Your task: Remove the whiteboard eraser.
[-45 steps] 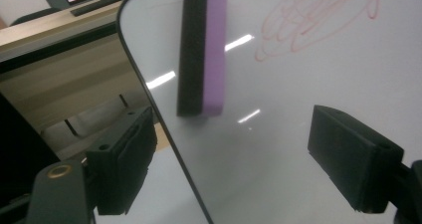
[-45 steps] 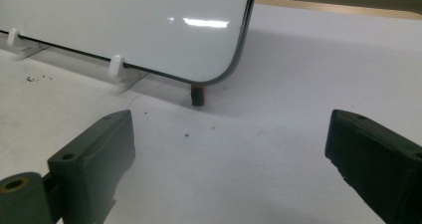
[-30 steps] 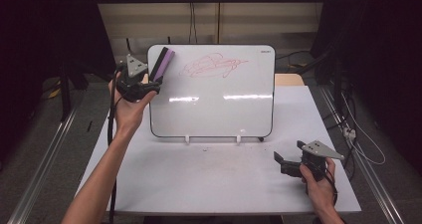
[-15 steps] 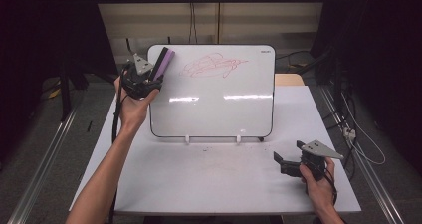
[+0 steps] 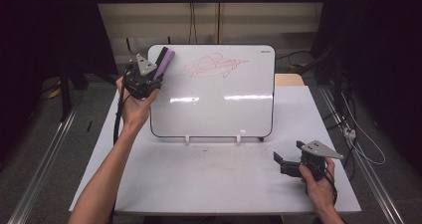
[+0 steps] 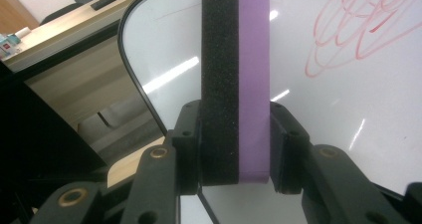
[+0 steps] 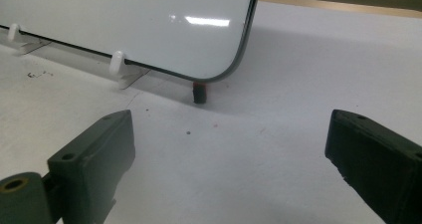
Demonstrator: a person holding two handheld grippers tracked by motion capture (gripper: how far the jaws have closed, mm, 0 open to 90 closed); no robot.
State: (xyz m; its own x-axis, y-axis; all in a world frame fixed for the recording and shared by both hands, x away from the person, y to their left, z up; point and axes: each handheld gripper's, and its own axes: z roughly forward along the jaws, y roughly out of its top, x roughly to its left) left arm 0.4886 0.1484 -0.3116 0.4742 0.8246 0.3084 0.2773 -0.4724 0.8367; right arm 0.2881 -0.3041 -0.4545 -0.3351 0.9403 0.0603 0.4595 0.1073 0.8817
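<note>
While the left tongs finish closing on the eraser at the whiteboard's far-left corner, press its black felt flat, then sweep right across the red scribble. Right tongs rest apart on the desk.

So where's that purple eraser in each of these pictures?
High view: the eraser is at the upper left, on the whiteboard's top left corner, held by the left gripper.
Left gripper view: it stands upright in the centre, clamped between the two black jaws.
Right gripper view: not in it.
Shared landmark: the whiteboard.
</note>
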